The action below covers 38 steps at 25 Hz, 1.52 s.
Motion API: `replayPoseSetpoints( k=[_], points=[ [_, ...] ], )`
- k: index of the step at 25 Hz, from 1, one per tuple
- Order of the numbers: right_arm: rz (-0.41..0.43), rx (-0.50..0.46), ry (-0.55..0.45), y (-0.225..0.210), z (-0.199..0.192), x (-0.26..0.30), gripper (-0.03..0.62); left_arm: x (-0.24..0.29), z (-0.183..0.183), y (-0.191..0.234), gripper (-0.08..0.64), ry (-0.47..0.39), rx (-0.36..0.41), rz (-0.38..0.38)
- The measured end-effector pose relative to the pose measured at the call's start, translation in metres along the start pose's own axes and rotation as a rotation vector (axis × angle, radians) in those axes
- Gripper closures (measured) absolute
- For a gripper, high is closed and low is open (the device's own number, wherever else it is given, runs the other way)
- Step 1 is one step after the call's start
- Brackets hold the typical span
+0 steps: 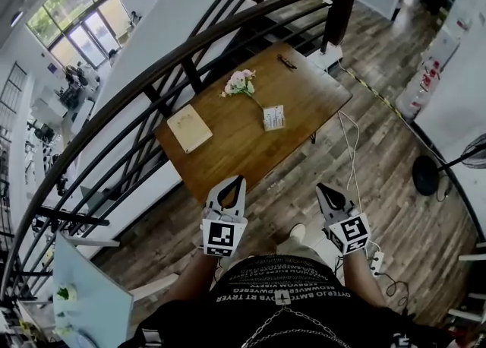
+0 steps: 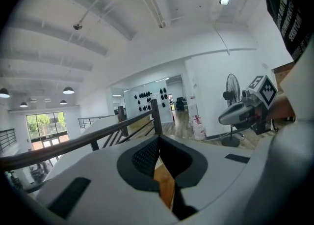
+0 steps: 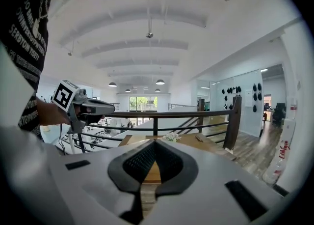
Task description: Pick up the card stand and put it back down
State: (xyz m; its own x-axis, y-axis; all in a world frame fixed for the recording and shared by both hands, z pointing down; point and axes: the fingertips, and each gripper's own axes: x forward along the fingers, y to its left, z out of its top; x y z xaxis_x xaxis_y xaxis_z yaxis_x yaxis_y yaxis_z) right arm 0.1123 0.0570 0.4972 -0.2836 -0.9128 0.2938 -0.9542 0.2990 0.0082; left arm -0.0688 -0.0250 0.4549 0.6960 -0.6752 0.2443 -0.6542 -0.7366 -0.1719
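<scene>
Card stand [image 1: 273,117]: on table [image 1: 228,149], near flowers [image 1: 240,83], well apart from both grippers.
Left gripper [image 1: 235,183]: jaws together, empty, by table's near edge.
Right gripper [image 1: 325,191]: jaws together, empty, over floor.

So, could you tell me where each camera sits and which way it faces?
Head view: on the person's head, facing steeply down at the wooden table; left claw, right claw and shirt show.
Left gripper view: on the left claw, facing the railing and a fan; right claw shows at right.
Right gripper view: on the right claw, facing the table and flowers; left claw shows at left.
Shared: head and right gripper views both show the flowers.
</scene>
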Motion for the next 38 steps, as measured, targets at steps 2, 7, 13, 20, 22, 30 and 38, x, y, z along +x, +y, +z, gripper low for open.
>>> replayPoseSetpoints(
  k=[2, 7, 13, 20, 22, 30, 38],
  points=[
    [-0.009, 0.006, -0.002, -0.015, 0.0, 0.001, 0.578, 0.016, 0.007, -0.002, 0.54, -0.013, 0.004, -0.006],
    [-0.032, 0.037, 0.026, -0.052, -0.008, 0.0, 0.578, 0.061, 0.019, -0.014, 0.54, -0.02, -0.005, -0.029],
    [0.03, 0.019, 0.045, -0.067, -0.003, 0.008, 0.578, 0.094, 0.035, -0.031, 0.54, -0.018, -0.007, -0.043],
    [0.11, -0.013, 0.022, -0.084, 0.007, 0.014, 0.578, 0.119, 0.056, -0.037, 0.54, -0.034, -0.004, 0.004],
    [0.127, -0.02, 0.014, -0.091, 0.006, 0.014, 0.578, 0.125, 0.061, -0.044, 0.54, -0.036, 0.0, 0.007],
    [0.105, 0.027, -0.009, -0.136, 0.002, 0.017, 0.578, 0.13, 0.061, -0.046, 0.54, 0.0, -0.009, 0.062],
    [0.16, 0.056, 0.048, -0.127, -0.018, 0.03, 0.578, 0.131, 0.05, -0.039, 0.54, 0.032, -0.035, 0.082]
  ],
)
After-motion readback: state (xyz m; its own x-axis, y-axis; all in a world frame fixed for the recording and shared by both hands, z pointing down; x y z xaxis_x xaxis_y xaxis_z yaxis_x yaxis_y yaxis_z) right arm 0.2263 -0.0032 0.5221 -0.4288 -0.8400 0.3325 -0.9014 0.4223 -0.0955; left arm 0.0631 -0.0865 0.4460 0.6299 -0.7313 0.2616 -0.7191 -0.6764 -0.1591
